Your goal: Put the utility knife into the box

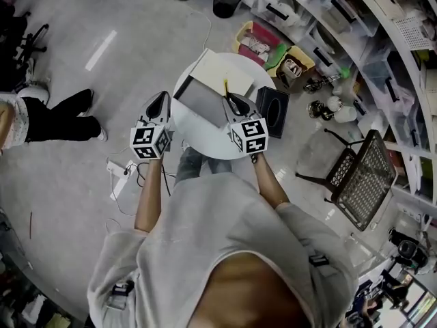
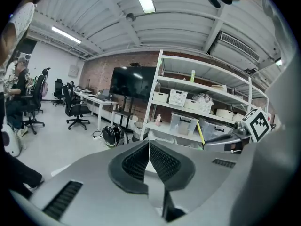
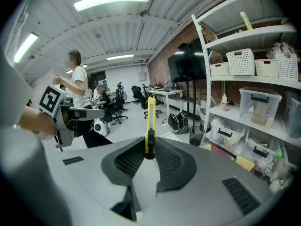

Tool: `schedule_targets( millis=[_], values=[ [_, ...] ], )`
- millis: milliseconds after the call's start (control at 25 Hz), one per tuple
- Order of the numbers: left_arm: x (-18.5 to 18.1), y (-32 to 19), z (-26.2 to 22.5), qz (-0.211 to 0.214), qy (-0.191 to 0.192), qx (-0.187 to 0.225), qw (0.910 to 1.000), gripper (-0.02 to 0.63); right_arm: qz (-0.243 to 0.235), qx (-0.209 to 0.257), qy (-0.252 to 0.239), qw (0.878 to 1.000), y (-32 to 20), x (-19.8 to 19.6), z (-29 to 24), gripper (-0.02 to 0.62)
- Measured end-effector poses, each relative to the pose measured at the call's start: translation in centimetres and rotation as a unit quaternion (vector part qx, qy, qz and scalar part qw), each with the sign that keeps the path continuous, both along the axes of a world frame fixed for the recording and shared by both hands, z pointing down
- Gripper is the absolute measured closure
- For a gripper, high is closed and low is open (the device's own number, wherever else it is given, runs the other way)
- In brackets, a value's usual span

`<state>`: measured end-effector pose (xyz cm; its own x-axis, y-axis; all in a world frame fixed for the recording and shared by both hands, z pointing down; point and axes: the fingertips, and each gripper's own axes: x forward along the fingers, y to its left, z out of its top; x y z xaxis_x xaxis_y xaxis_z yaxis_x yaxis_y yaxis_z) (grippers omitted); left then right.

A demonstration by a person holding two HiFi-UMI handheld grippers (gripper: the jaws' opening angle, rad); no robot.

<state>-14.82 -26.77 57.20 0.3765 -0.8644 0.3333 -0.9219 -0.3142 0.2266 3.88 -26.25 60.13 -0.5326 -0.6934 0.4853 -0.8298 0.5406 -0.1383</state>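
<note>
Ideally the knife is carried low over the round white table [image 1: 199,141] until it hangs squarely above the open grey box [image 1: 201,102]. It should then be tipped down and laid flat inside before the pinch is released, so that its tip does not catch the rim. The left gripper [image 2: 149,145], beside the table's left edge, has its jaws pressed together on nothing. The right gripper [image 3: 149,147] pinches the yellow utility knife [image 3: 150,117] near its lower end, the body standing out beyond the jaw tips and, in the head view, over the box's right side.
</note>
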Motion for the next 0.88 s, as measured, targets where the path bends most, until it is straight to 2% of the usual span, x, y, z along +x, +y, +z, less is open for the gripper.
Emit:
schedule_targets(
  millis=[320,640,880],
  values=[
    [0.2,0.0,2.6,0.023,0.009,-0.032,0.9992,0.584,-0.005,-0.049,0.024,0.998,1.0,-1.1,3.9,0.512],
    [-0.3,0.0,4.9,0.026,0.016,-0.057,0.9979,0.584,-0.037,-0.082,0.059,0.994,1.7,-2.4,7.5,0.512],
    [-0.7,-0.3,6.1,0.024,0.019,-0.073,0.9969,0.584,-0.081,-0.096,0.112,0.986,1.3,-3.7,9.1,0.512]
  ],
)
